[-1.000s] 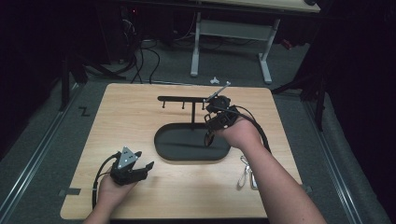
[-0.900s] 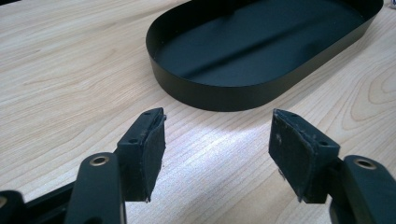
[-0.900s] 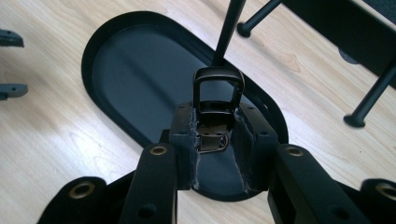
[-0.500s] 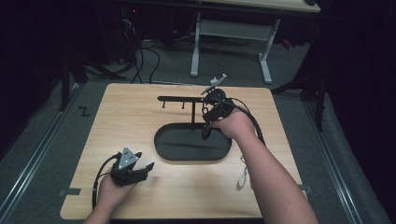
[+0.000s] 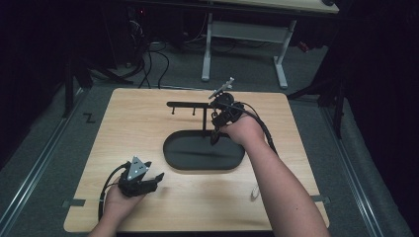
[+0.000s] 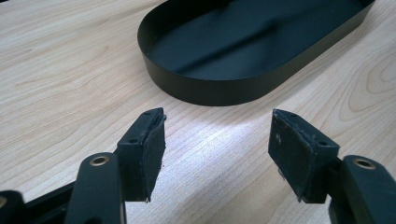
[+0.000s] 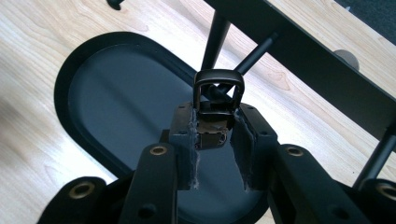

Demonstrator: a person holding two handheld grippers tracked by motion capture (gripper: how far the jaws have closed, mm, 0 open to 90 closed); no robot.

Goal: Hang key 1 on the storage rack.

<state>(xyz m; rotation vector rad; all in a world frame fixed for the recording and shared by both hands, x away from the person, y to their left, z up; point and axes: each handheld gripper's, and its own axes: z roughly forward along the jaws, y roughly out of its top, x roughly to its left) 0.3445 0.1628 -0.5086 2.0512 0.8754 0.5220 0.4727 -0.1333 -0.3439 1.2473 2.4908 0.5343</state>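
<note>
A black oval tray (image 5: 188, 155) lies mid-table, with a thin post (image 7: 215, 37) that carries a horizontal bar (image 5: 190, 104) with short pegs. My right gripper (image 5: 218, 117) hovers over the tray's far right end, just under the bar. It is shut on a small dark metal buckle (image 7: 218, 93), whose rectangular loop sticks up past the pads right in front of one peg (image 7: 254, 53). A dark strip (image 5: 213, 136) hangs below that hand. My left gripper (image 5: 155, 178) rests on the wood at the front left, open and empty, pointing at the tray (image 6: 243, 46).
The wooden table (image 5: 128, 128) has a small white object (image 5: 254, 192) near its front right. Beyond the far edge stand a desk frame (image 5: 247, 29) and floor cables (image 5: 148, 54). Bare wood lies left of the tray.
My right gripper has moved with the buckle away from the person and a little left, closer to the bar. The left gripper has stayed put.
</note>
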